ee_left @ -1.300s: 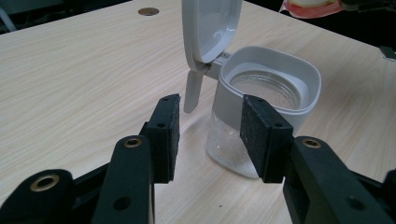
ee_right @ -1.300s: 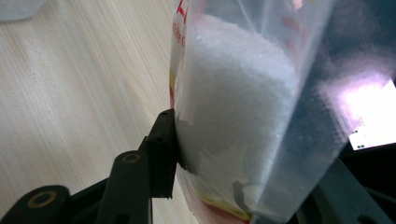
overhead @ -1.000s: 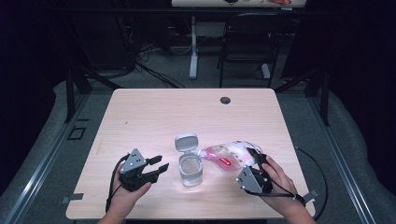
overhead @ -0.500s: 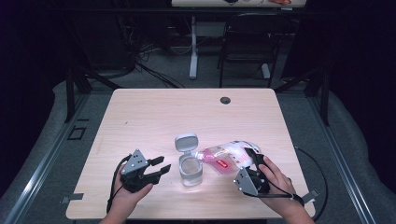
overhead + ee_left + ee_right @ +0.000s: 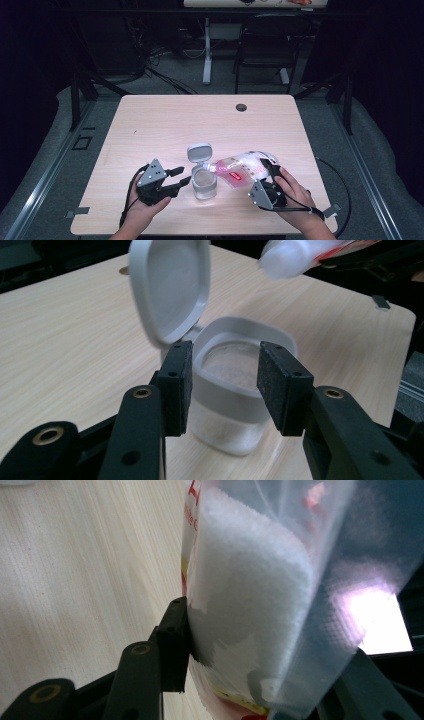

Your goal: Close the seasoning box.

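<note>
- High view: on the pale wooden worktop (image 5: 150, 130), my right tool (image 5: 270, 181) is clamped on a clear plastic bag (image 5: 240, 169) of white grains, tipped so its mouth points at the open container (image 5: 204, 181).
- The container, clear with a grey rim, stands near the front edge, its hinged lid (image 5: 199, 152) raised behind it.
- Left tool view: my left tool (image 5: 225, 385) has its jaws apart, the pads on either side of the container's rim (image 5: 250, 400); I cannot tell whether they touch it.
- The bag's mouth (image 5: 290, 260) hangs above and beyond the container.
- Right tool view: white grains fill the bag (image 5: 250, 590) between the jaws.
</note>
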A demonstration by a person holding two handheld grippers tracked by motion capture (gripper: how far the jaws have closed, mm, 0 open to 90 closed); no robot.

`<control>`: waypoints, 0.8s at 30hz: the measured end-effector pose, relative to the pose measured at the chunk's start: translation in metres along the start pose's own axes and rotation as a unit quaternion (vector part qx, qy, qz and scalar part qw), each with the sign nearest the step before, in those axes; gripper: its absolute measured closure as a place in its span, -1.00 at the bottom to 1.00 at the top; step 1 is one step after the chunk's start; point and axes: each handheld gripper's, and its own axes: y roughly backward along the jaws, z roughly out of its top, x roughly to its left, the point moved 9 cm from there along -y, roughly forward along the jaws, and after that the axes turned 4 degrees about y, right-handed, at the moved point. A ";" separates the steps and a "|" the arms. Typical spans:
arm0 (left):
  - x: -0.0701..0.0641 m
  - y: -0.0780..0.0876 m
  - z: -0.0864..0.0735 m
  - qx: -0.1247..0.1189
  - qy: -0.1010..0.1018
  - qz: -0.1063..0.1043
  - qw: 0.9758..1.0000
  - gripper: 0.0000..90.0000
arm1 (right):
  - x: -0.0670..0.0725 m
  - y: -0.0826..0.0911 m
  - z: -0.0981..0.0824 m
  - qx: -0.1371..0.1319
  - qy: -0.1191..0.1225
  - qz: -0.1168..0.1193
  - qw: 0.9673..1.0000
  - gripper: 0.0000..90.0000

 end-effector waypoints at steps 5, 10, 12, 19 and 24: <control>-0.012 -0.003 0.014 -0.007 -0.018 -0.010 1.000 0.30 | 0.003 -0.004 -0.001 0.002 -0.002 0.007 1.000 0.19; -0.020 -0.008 0.019 -0.008 -0.024 -0.020 0.999 0.30 | 0.004 -0.006 -0.002 0.004 0.002 0.009 1.000 0.19; -0.021 -0.010 0.020 -0.006 -0.028 -0.021 0.999 0.30 | 0.004 -0.006 -0.002 0.003 0.000 0.010 1.000 0.19; -0.030 -0.016 0.021 -0.003 -0.039 -0.028 0.999 0.31 | 0.004 -0.007 -0.002 0.007 0.009 0.005 1.000 0.19; -0.033 -0.018 0.021 -0.002 -0.040 -0.029 0.999 0.31 | 0.003 -0.007 -0.003 0.011 0.021 0.001 1.000 0.19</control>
